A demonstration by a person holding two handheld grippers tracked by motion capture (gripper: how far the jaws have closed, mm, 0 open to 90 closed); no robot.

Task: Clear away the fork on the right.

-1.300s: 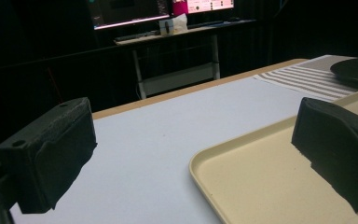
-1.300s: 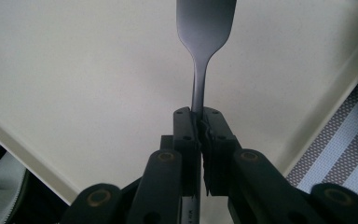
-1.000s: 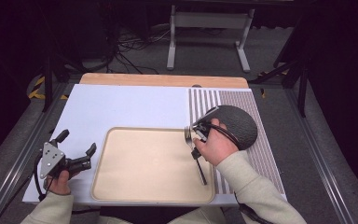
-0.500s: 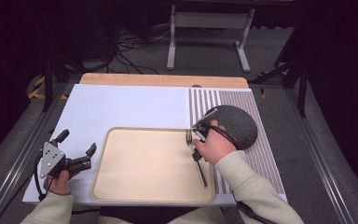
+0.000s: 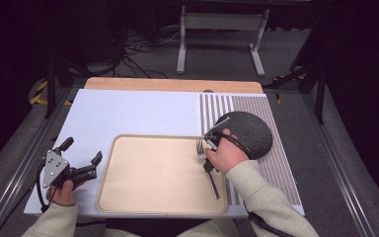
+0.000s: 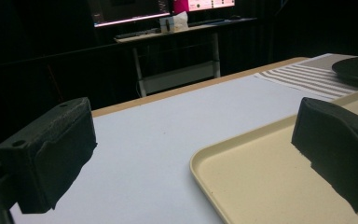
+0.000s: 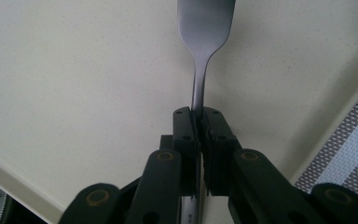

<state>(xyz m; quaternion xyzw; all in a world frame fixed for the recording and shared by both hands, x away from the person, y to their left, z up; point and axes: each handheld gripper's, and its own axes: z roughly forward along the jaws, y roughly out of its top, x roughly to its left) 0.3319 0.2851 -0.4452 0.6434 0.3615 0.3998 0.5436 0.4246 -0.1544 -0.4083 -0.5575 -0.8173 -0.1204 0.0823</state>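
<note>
Over tray, right claw clamps fork neck; left claw open.

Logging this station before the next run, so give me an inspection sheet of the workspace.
Surface: pale table top with a striped mat at its right.
Job's things: fork over the beige tray; dark plate on the mat.
Clutter: nothing seen.
Grippers: right gripper shut on the fork's handle; left gripper open beside the tray.
Cables: a tangle on the floor behind.
Surroundings: dark room, metal stand.
</note>
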